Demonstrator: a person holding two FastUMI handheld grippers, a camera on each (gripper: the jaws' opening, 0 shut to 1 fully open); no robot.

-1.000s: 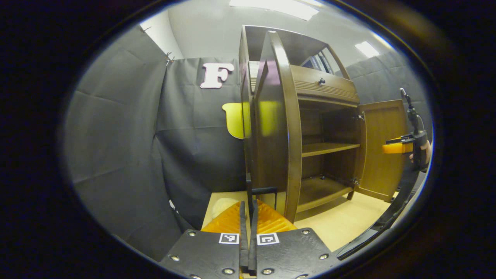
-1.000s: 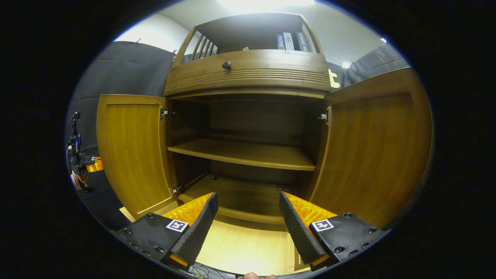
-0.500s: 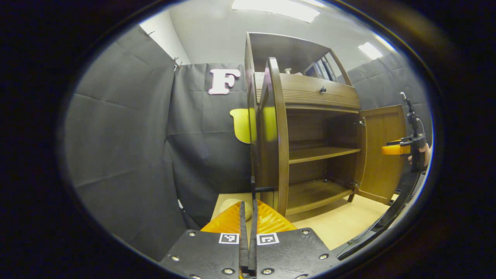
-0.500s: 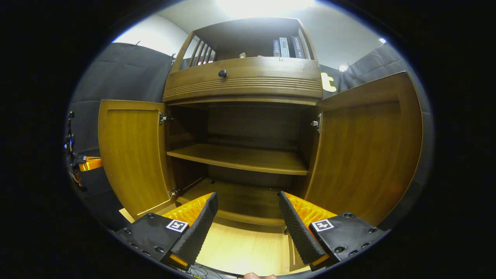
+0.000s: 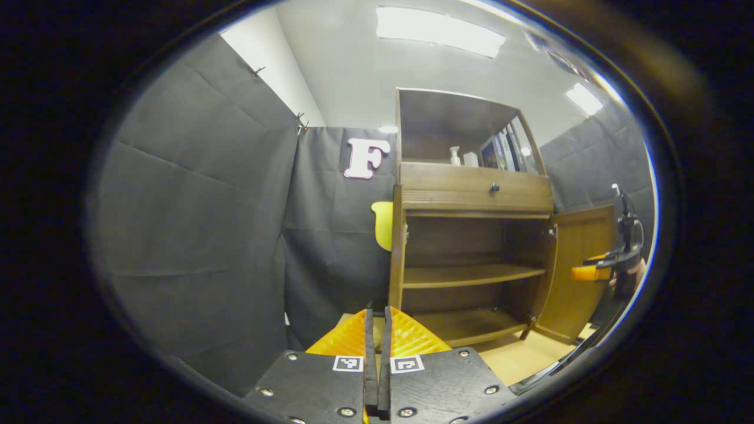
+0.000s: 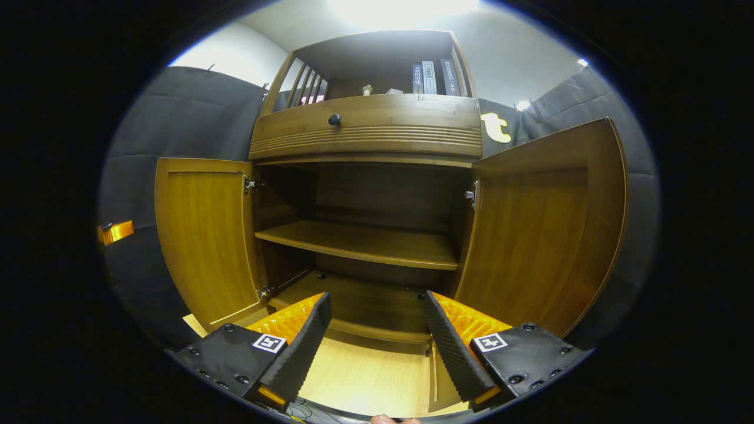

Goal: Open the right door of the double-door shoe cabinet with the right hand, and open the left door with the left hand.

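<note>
The brown wooden shoe cabinet (image 6: 365, 126) stands with both doors swung wide, and its two inner shelves are bare. In the right gripper view the left door (image 6: 203, 235) and the right door (image 6: 542, 235) flank the opening. My right gripper (image 6: 376, 299) is open in front of the bottom shelf, holding nothing. In the left gripper view the left door (image 5: 396, 247) appears edge-on and the right door (image 5: 580, 271) stands out to the right. My left gripper (image 5: 377, 315) is shut on nothing, some way back from the left door. The right gripper (image 5: 595, 272) shows far off beside the right door.
A drawer with a dark knob (image 6: 334, 120) sits above the doors. Books (image 6: 433, 78) and a small bottle (image 5: 454, 155) stand on the top shelf. The cabinet rests on a light wood platform (image 6: 377, 377). Black cloth walls close in on the left and behind.
My left gripper has drawn back from the left door, still shut; the cabinet looks smaller and the door now shows edge-on. The right gripper has backed off a little, still open.
</note>
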